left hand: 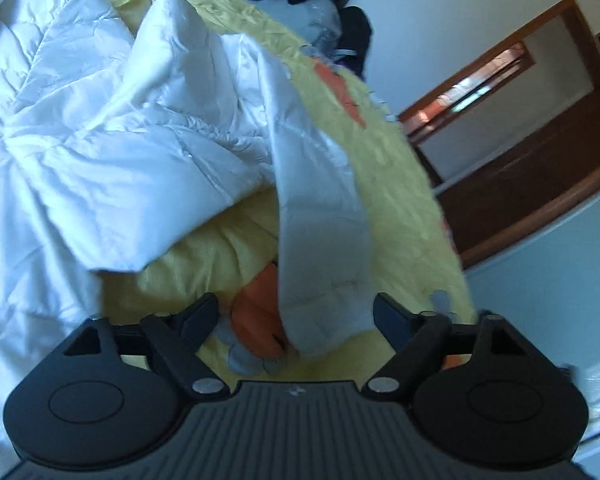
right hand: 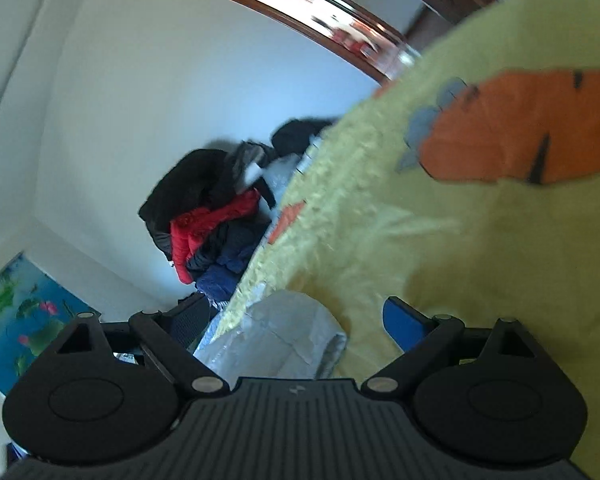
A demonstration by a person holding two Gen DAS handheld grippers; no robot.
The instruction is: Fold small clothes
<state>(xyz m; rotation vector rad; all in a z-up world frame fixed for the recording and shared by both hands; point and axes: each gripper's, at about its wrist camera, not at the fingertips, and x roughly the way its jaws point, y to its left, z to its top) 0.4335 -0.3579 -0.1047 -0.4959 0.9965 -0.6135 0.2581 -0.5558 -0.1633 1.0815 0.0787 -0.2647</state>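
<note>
White garment [left hand: 324,240], one; open tongs, two [left hand: 296,320] [right hand: 296,320].

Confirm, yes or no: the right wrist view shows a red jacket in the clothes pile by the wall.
Yes, a red jacket lies among dark clothes against the white wall.

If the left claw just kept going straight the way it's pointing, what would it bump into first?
Probably the white strip hanging between the open left claw fingers, with the orange carrot patch on the yellow blanket just behind. Depth is hard to judge here.
</note>
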